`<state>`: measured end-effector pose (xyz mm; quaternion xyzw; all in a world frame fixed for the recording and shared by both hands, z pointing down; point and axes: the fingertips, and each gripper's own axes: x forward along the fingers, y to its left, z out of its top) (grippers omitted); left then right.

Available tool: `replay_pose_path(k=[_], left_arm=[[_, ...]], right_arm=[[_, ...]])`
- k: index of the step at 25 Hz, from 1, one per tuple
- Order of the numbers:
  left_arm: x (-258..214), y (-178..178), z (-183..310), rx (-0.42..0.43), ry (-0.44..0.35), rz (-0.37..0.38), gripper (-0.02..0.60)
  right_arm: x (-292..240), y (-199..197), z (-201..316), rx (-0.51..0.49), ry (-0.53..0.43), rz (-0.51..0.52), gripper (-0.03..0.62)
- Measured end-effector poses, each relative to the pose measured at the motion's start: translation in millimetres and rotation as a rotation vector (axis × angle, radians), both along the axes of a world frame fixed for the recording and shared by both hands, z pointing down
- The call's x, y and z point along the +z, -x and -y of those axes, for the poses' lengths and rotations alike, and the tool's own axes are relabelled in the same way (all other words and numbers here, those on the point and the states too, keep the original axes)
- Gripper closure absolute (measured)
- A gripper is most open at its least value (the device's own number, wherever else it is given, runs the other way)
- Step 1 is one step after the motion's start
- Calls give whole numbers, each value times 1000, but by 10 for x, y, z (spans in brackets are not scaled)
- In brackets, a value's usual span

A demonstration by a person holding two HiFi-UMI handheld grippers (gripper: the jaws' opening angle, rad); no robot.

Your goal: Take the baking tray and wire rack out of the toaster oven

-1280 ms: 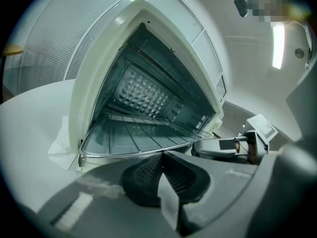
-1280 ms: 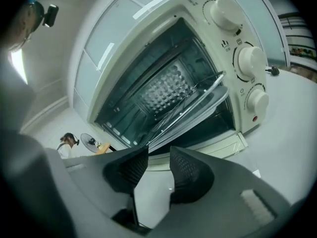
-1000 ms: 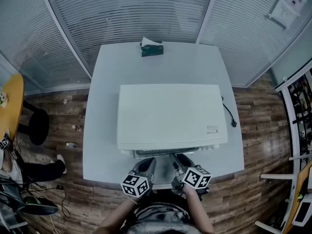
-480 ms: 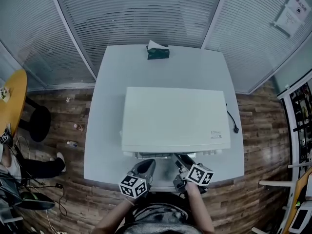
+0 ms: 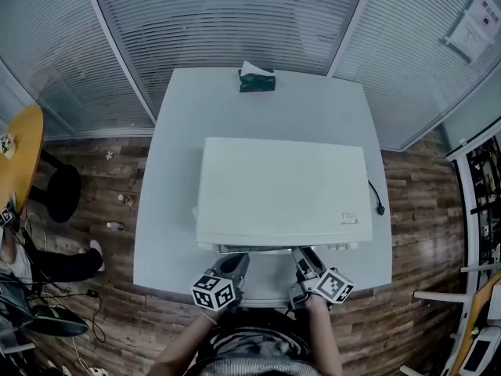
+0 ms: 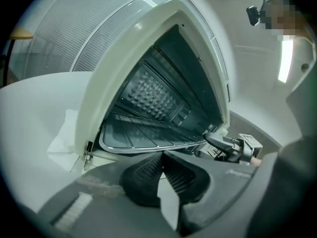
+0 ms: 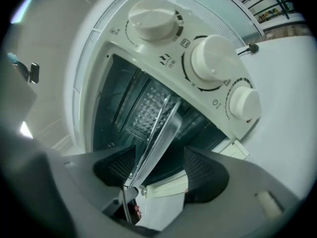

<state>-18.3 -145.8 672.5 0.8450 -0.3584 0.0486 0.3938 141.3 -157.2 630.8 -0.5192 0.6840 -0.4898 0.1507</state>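
A white toaster oven (image 5: 278, 186) stands on the white table (image 5: 176, 131) with its door folded down toward me. Inside, the wire rack (image 6: 151, 129) lies over the baking tray (image 6: 124, 146), both low in the cavity. My left gripper (image 6: 162, 157) (image 5: 232, 263) is shut, and its tips meet just under the tray's front rim; I cannot tell whether they pinch it. My right gripper (image 7: 158, 165) (image 5: 305, 258) is open at the oven's right side. Its jaws have just been closing slightly. The tray's edge (image 7: 161, 130) runs between the pads, nearer the left one and not pressed.
Three white knobs (image 7: 210, 58) line the oven's right front panel. A green tissue box (image 5: 257, 81) sits at the table's far edge. A black power cord (image 5: 377, 202) hangs off the right side. A white cloth (image 6: 64, 138) lies left of the oven.
The right gripper has shifted right along the oven front. The left gripper has stayed in place. The head view has shifted slightly.
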Motion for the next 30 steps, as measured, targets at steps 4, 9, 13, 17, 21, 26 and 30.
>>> replay_pose_path(k=[4, 9, 13, 17, 21, 26, 30], left_arm=[[43, -24, 5, 31, 14, 12, 578], [94, -12, -45, 29, 28, 11, 578], [91, 46, -92, 17, 30, 13, 578], [84, 95, -138, 20, 32, 13, 578], [56, 82, -167, 23, 26, -2, 578], [48, 31, -176, 30, 34, -26, 578], [5, 27, -155, -5, 30, -78, 578]], right_arm=[[-109, 75, 179, 9, -97, 85, 252], [-159, 9, 372, 52, -190, 109, 293], [-152, -24, 253, 26, -196, 127, 387], [-156, -29, 136, 22, -191, 147, 405], [-169, -28, 82, 18, -196, 152, 410], [-162, -28, -22, 5, -191, 168, 446], [-114, -49, -81, 30, -149, 199, 474]])
